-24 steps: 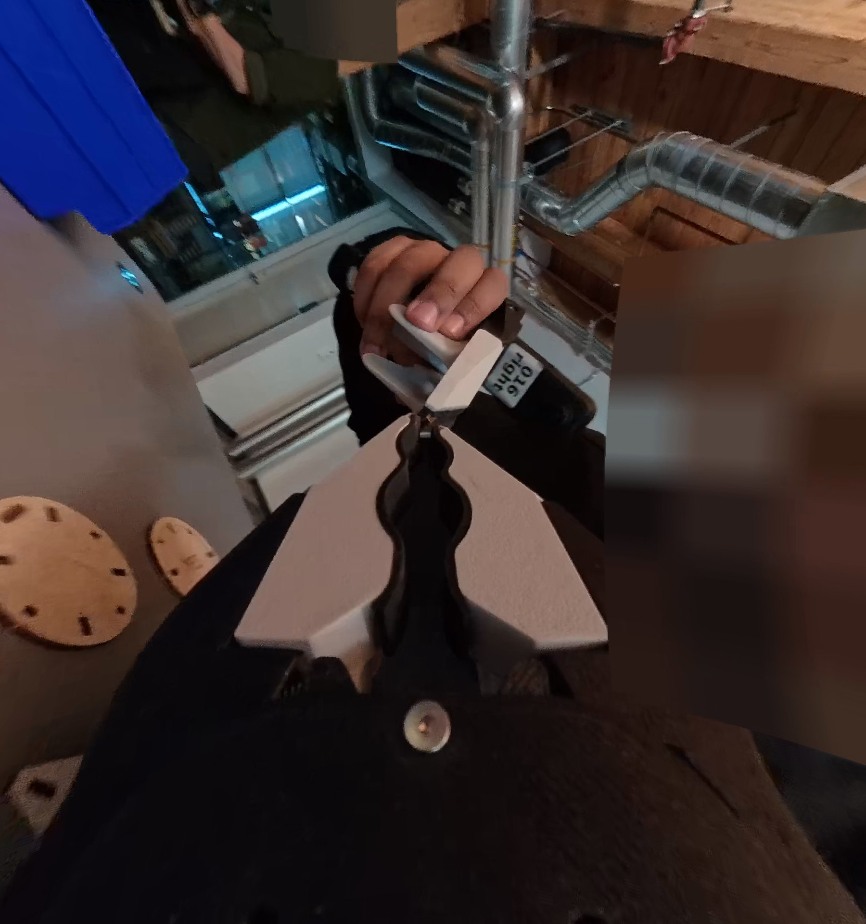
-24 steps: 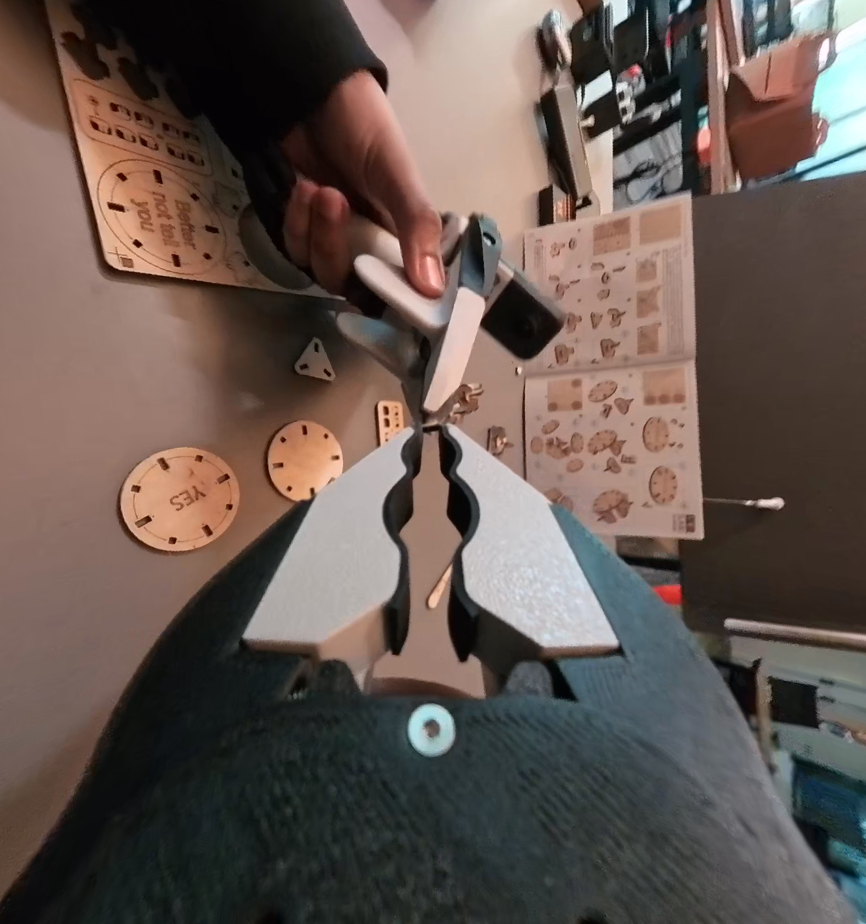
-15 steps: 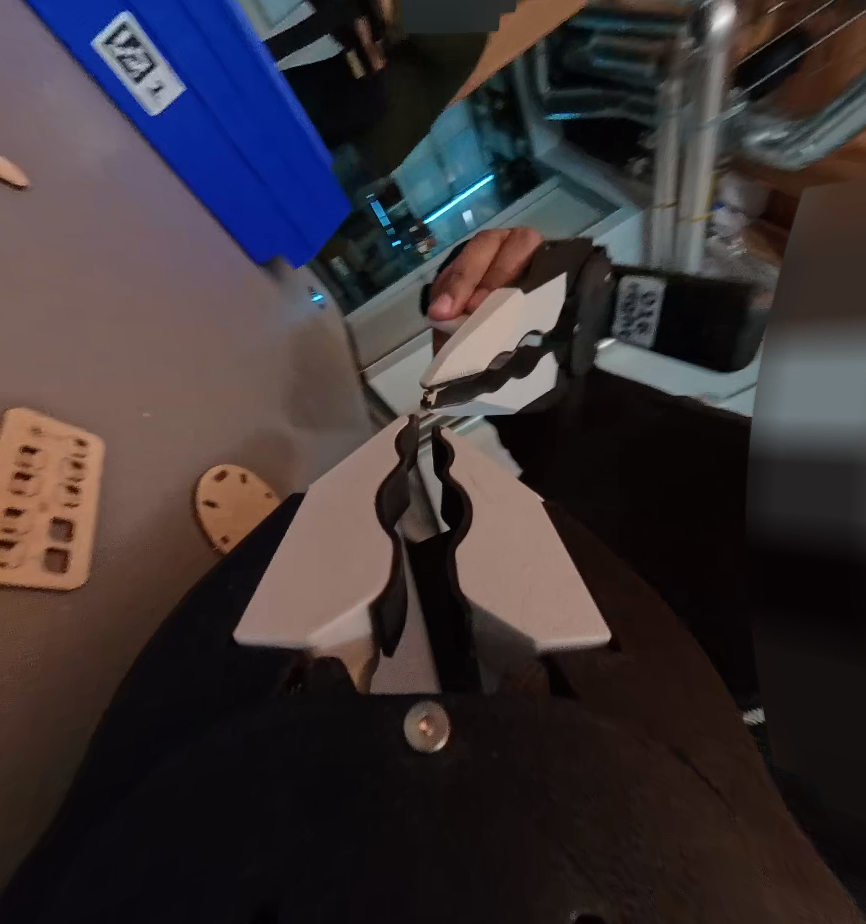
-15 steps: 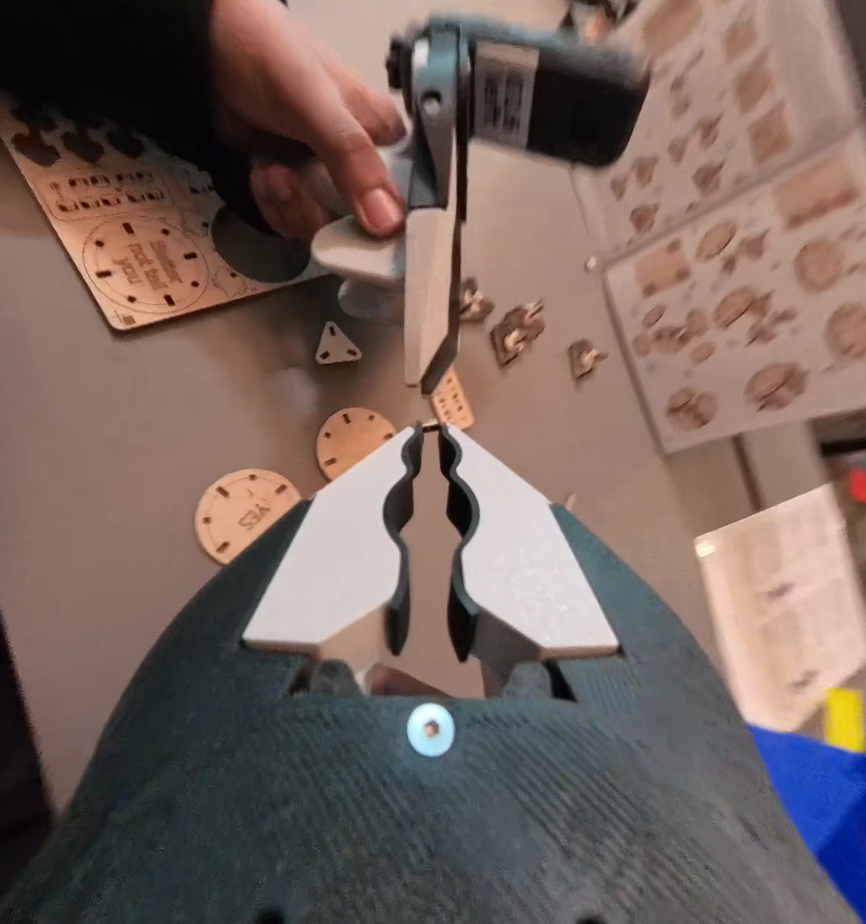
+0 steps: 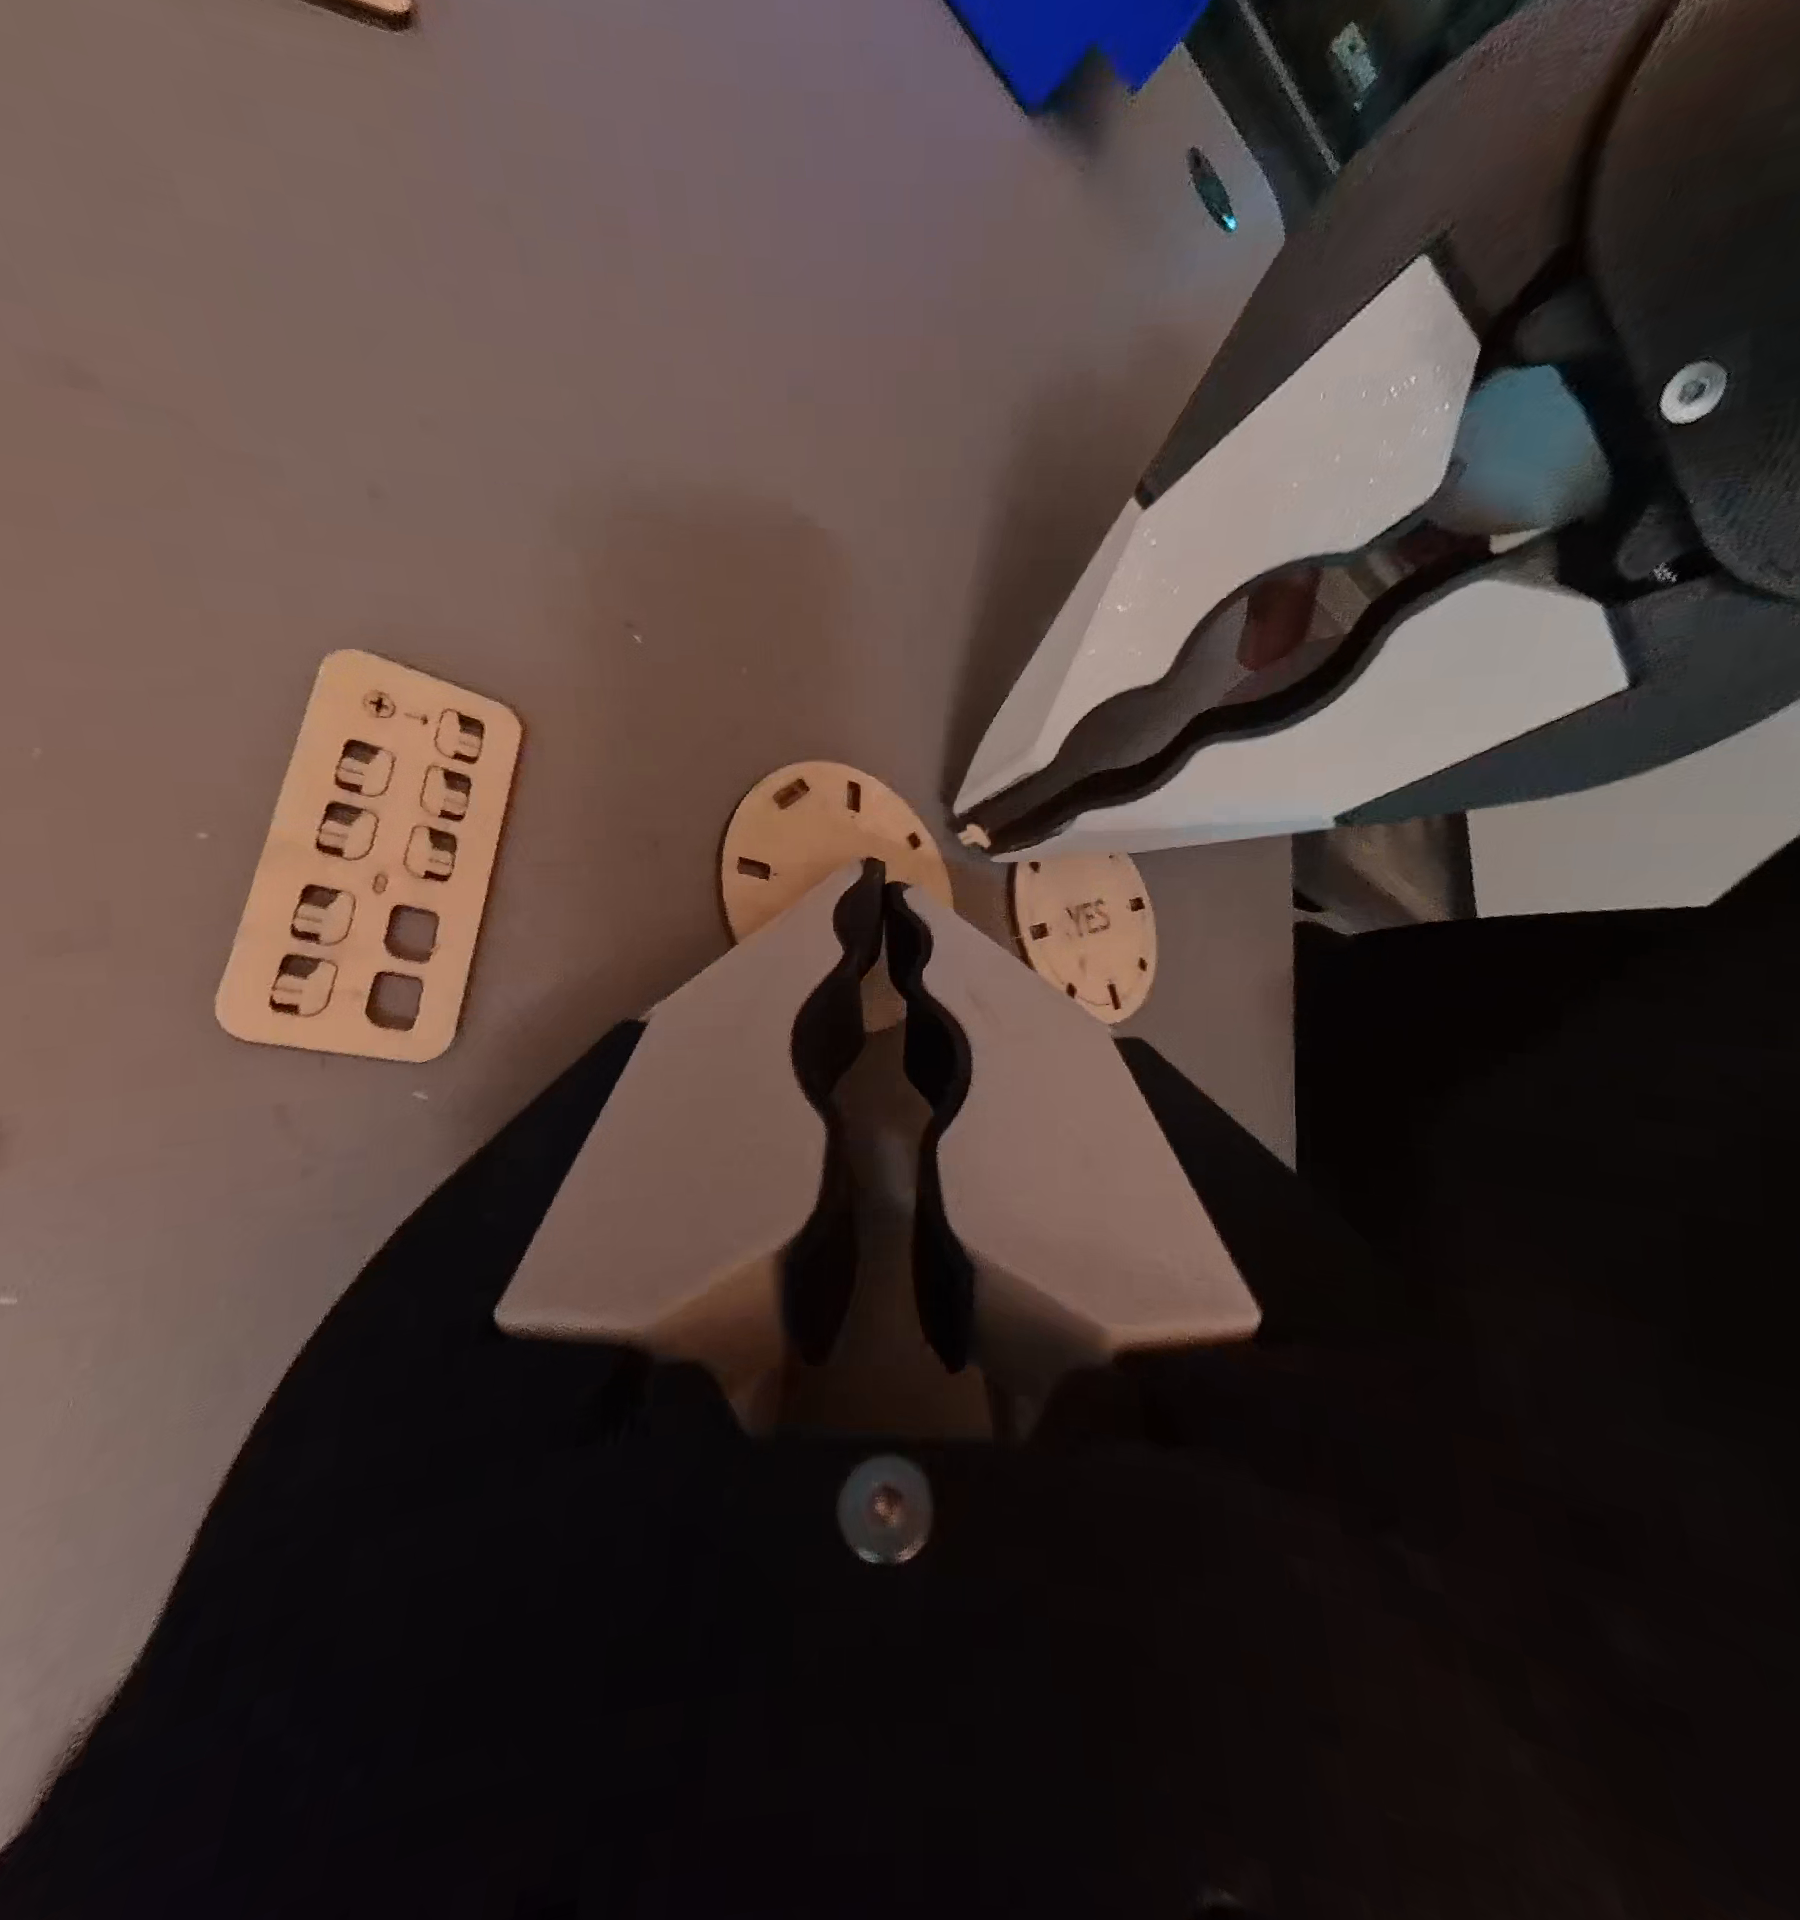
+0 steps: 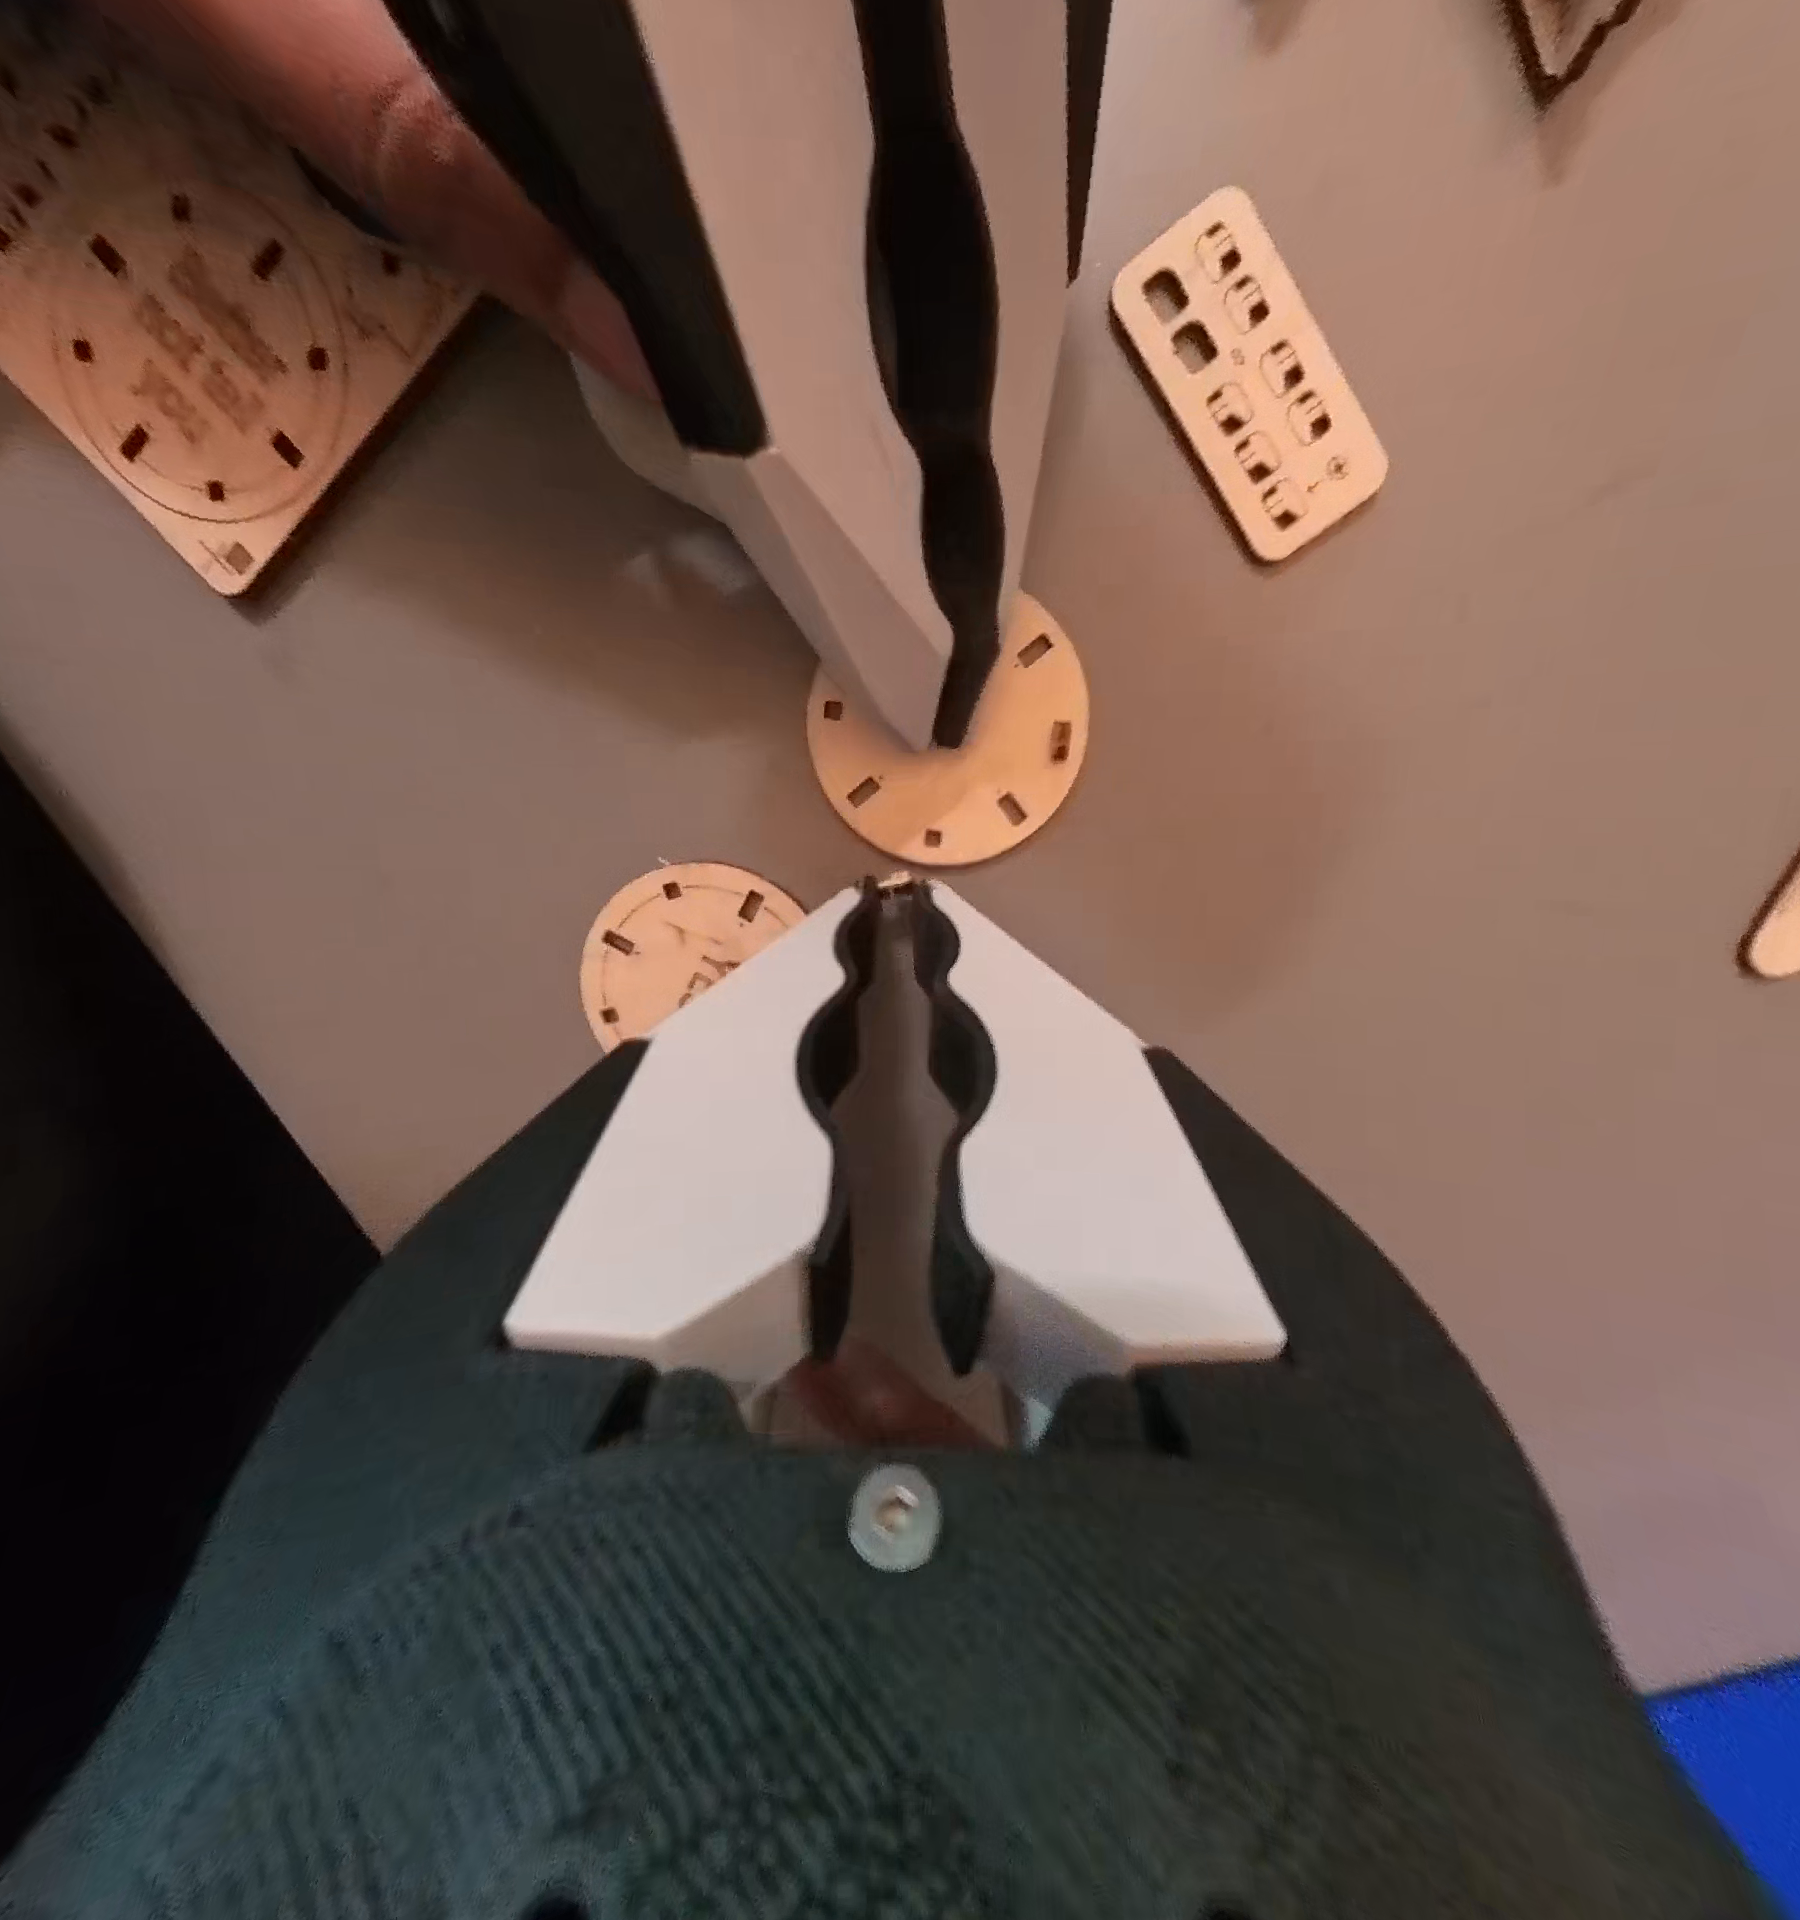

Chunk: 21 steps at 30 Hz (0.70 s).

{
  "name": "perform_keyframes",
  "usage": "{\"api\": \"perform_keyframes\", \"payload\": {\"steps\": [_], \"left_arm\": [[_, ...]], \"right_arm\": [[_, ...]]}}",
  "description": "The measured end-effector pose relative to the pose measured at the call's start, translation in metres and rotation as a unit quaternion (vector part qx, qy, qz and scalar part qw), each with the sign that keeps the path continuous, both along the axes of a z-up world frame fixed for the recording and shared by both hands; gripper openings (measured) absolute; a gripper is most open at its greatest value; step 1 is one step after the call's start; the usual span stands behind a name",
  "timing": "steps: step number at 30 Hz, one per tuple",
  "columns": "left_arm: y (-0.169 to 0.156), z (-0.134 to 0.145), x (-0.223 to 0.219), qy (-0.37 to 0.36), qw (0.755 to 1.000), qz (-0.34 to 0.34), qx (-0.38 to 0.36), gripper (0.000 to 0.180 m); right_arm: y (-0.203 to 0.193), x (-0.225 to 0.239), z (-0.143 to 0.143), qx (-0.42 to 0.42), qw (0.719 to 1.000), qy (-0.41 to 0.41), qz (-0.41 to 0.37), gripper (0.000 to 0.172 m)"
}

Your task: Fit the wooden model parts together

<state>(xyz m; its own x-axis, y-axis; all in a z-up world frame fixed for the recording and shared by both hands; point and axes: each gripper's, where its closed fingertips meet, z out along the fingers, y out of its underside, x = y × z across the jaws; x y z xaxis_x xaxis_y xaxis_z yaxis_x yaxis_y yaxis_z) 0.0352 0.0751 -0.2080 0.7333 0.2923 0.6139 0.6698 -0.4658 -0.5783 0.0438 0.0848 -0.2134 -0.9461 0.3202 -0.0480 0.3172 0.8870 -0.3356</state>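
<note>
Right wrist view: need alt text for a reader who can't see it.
The right gripper pinches a tiny pale wooden piece at its fingertips above a grey table. Ahead, the left gripper, fingers shut, points down onto a slotted wooden disc; a second disc lies near the right fingers.

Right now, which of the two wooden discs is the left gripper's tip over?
The plain disc, not the lettered disc beside it; the left gripper is shut.

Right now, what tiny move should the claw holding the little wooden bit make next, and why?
Probably lower the right gripper a little toward the plain slotted wooden disc. Its tips pinch a tiny wooden piece just beside that disc, while the shut left gripper has its tips over the disc's middle.
</note>
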Motion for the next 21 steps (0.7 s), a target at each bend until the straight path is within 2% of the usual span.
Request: {"api": "perform_keyframes", "payload": {"steps": [3, 8, 21], "left_arm": [[-0.0016, -0.0018, -0.0016, 0.002, 1.000, 0.007, -0.010, 0.000], [-0.0029, -0.0042, -0.0011, 0.011, 1.000, 0.007, -0.027, 0.000], [-0.0031, -0.0046, -0.0016, 0.000, 1.000, 0.008, -0.022, 0.000]], "right_arm": [[0.0002, -0.0053, -0.0017, 0.023, 1.000, 0.008, 0.005, 0.004], [-0.0029, -0.0061, -0.0012, 0.033, 0.999, -0.029, -0.009, 0.004], [-0.0016, -0.0060, -0.0024, 0.093, 0.995, -0.036, 0.011, 0.004]]}}
